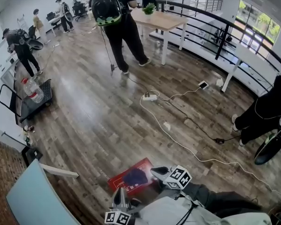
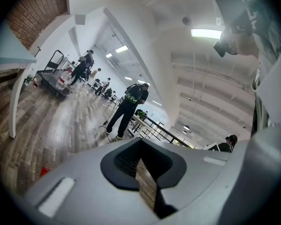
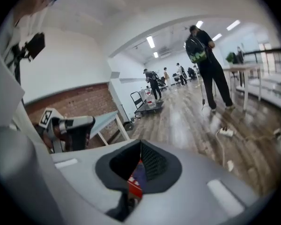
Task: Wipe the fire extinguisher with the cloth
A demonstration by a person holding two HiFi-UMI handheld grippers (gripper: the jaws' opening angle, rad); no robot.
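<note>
The left gripper and right gripper have jaws closed tight, holding nothing. The soft dark blue cloth lies on a flat red thing, maybe the fire extinguisher, on the floor. Pinch the cloth's edge.

Shows fire extinguisher only partly, under cloth and right gripper; print unreadable. Cuts left gripper at lower edge.

left gripper: grey shell, black ribbed pads
right gripper: grey, black-and-white marker cube
clothing: pale top, dark sleeve at 5 o'clock
</note>
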